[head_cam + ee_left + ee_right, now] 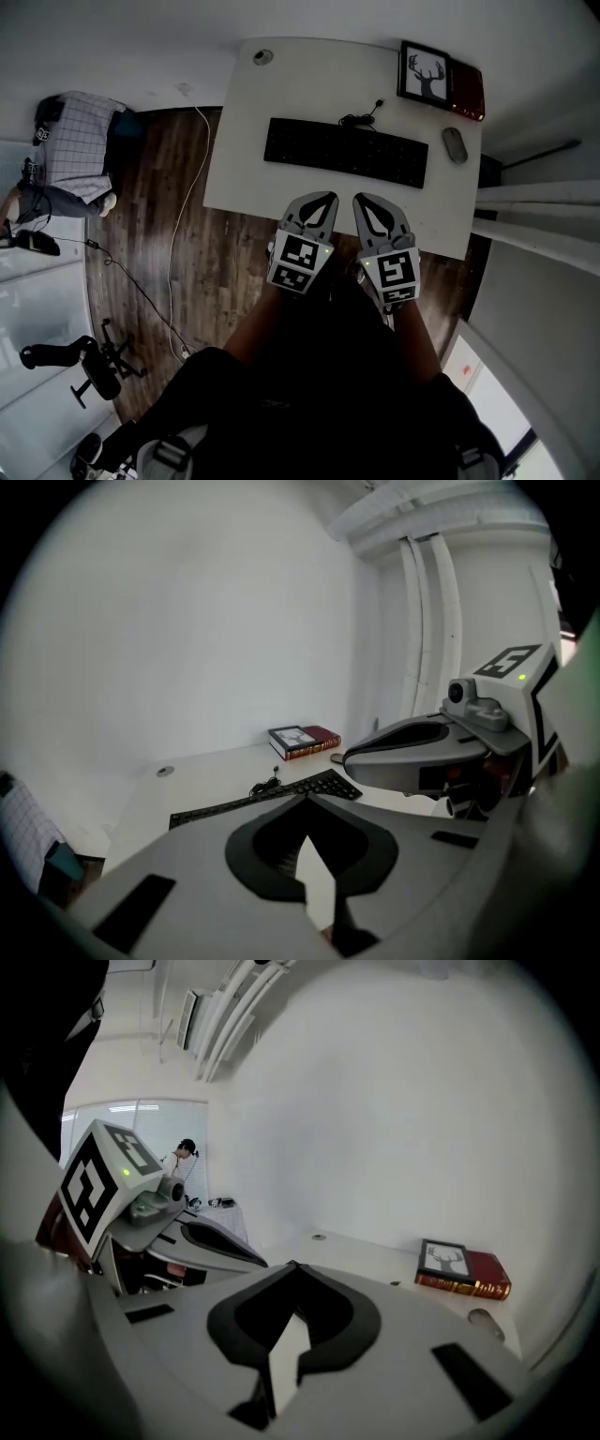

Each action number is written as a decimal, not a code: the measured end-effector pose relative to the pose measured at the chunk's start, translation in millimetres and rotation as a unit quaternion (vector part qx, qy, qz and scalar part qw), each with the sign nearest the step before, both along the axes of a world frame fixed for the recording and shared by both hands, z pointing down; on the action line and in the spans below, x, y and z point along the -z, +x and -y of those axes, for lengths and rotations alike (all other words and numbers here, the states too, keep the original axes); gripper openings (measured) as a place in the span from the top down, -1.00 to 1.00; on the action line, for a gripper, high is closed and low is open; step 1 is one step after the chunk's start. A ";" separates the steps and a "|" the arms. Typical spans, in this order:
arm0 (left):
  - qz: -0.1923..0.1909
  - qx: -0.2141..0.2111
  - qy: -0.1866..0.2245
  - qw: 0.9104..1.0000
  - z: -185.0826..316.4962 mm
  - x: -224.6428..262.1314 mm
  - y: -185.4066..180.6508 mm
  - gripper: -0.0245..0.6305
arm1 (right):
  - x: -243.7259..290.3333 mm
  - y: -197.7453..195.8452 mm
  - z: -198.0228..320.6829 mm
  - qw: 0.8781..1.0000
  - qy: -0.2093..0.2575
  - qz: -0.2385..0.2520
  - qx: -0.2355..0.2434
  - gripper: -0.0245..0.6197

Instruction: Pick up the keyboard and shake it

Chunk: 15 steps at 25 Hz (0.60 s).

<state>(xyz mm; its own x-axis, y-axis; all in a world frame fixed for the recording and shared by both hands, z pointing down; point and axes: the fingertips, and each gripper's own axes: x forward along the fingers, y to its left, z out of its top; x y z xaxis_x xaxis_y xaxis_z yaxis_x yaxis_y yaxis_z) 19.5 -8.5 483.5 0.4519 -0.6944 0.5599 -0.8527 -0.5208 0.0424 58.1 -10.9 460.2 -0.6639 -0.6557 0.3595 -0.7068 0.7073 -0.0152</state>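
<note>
Past the person's lap (309,403), left gripper (327,197) and right gripper (362,198) sit side by side over the near edge of the desk (281,84). The keyboard (345,152) lies just beyond their tips, with bare desk behind it. Left gripper view: jaws closed, empty, keyboard ahead. Right gripper view: jaws closed, empty.

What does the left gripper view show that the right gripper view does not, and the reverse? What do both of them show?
Only the left gripper view: the black keyboard with its cable, and the right gripper seen from the side.
Only the right gripper view: the left gripper seen from the side, and a person far behind it, near a window.
Both: the white desk, its round hole, and the framed picture lying on the red book.
</note>
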 end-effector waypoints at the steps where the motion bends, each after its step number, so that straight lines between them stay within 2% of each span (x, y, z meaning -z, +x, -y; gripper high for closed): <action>1: 0.001 -0.007 -0.006 1.000 7.7 -3.8 -8.1 0.92 | -4.8 -7.8 6.7 1.000 -0.006 -0.006 0.002 0.86; 5: 0.024 -0.062 -0.027 0.997 34.9 -16.4 -36.9 0.92 | -22.0 -37.5 30.8 0.999 -0.028 -0.026 0.003 0.86; 9: 0.029 -0.122 -0.045 0.991 55.8 -24.1 -56.1 0.92 | -30.1 -59.4 45.9 0.997 -0.063 -0.051 0.004 0.86; 12: 0.033 -0.156 -0.060 0.985 71.4 -32.1 -60.7 0.92 | -39.2 -53.2 60.5 0.993 -0.077 -0.084 -0.001 0.86; 15: 0.030 -0.169 -0.078 0.982 81.8 -44.6 -59.6 0.92 | -50.4 -30.2 76.9 0.988 -0.090 -0.125 0.000 0.86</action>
<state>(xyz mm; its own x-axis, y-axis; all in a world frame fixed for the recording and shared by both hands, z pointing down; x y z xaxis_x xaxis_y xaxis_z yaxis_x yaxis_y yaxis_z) -40.1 -90.3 528.1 0.6053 -0.4142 0.6798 -0.6357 -0.7655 0.0996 27.9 -87.7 510.6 -0.5391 -0.5667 0.6231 -0.7042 0.7091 0.0356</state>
